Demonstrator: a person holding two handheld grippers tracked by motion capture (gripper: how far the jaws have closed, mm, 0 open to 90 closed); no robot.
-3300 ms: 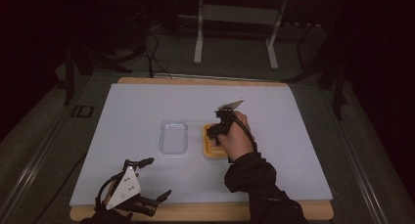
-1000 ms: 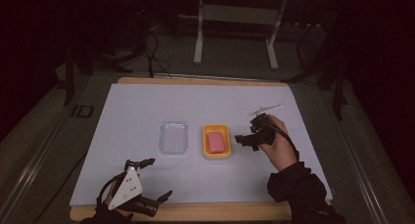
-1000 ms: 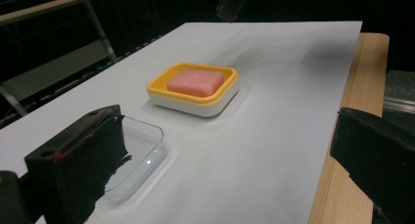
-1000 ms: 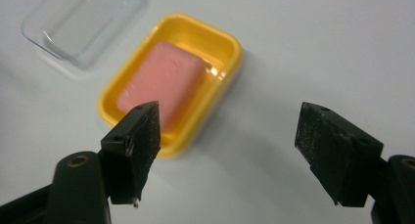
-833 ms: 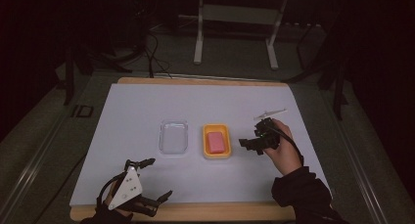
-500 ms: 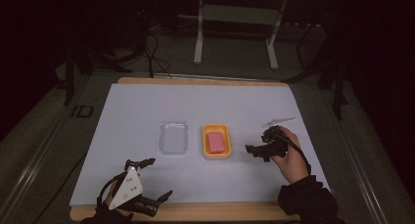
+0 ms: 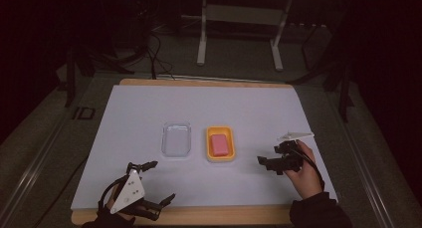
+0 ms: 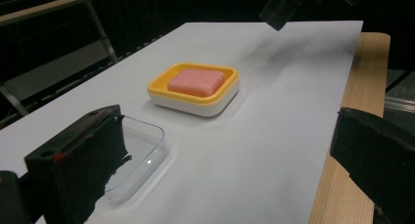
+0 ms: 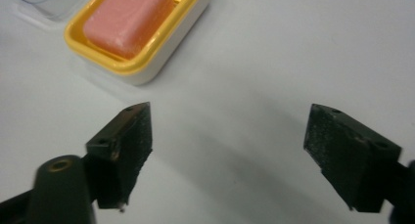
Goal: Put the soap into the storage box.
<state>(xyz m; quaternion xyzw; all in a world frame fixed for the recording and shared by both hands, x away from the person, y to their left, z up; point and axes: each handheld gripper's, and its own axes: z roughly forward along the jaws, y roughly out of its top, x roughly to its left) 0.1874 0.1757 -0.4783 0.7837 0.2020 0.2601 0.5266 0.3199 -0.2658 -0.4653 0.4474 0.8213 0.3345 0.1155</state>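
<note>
Soap (image 7: 221,144), a pink bar, lies in the yellow dish (image 7: 220,158) at the middle of the white sheet (image 7: 149,108), with the clear lid (image 7: 176,139) just beside it at the dish's nine o'clock. In the high view, what has changed is the right gripper (image 7: 267,163): seconds ago it was over the dish, and now it sits well apart from it at the dish's three o'clock, low over the sheet. Its jaws have just been opening and nothing is between them. I judge the bar has been set down in the dish and released, so the placing step looks done and the lid is likely next. The right hand (image 7: 304,172) reaches in from five o'clock, jaws pointing toward nine o'clock at the dish. The left gripper (image 7: 149,185) rests at the near edge of the table (image 7: 199,215) around seven o'clock, jaws apart, holding nothing.

In the left gripper view, its two black jaws stand wide at the bottom corners, bare sheet between them. The lid lies just past the left jaw; the dish with the bar sits beyond at twelve o'clock, and the right gripper hangs at the top at one o'clock.

In the right gripper view, the jaws gape wide over bare sheet, empty. The dish and soap lie at eleven o'clock, clear of both pads.
</note>
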